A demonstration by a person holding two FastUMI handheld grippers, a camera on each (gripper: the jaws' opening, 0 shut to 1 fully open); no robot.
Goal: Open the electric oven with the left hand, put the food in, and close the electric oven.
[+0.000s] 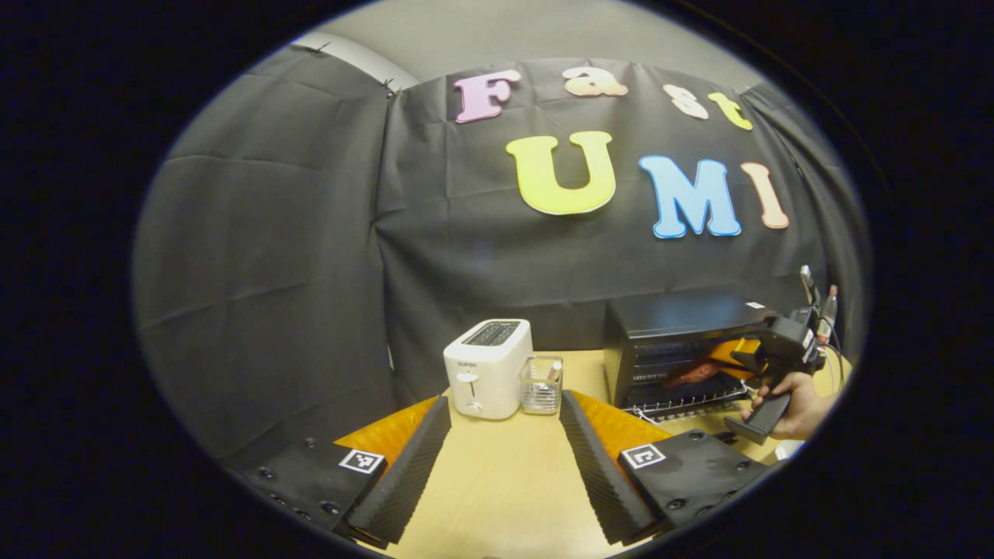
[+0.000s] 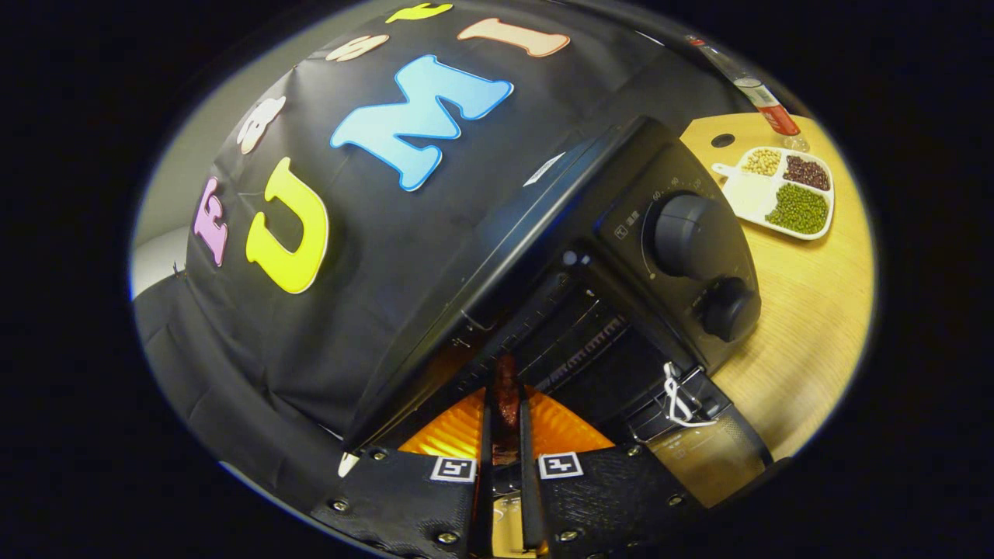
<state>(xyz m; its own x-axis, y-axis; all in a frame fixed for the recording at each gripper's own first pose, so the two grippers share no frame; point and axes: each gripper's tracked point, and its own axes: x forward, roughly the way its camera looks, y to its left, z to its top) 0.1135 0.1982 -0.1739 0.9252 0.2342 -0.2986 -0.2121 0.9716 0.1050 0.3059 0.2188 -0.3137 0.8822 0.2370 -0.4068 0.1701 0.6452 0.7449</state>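
R gripper point(image 2: 505, 435) pinches food point(image 2: 506, 397), narrow, long axis pointing into open oven point(image 2: 543, 256) cavity straight ahead | L gripper point(image 1: 505, 450) wide, empty, well left nr toaster point(image 1: 488, 368) | door point(image 2: 699, 454) down

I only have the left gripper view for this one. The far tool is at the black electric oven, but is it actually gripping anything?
Observer: Yes. The right gripper view shows the right tool clamped on a dark red strip of food, pointing into the black electric oven.
Operator: Is the door down?
Observer: Yes, the glass door lies open beside the tool, with a white tie at its handle.
Operator: Anything beyond the oven?
Observer: A white divided tray of beans on the wooden table.
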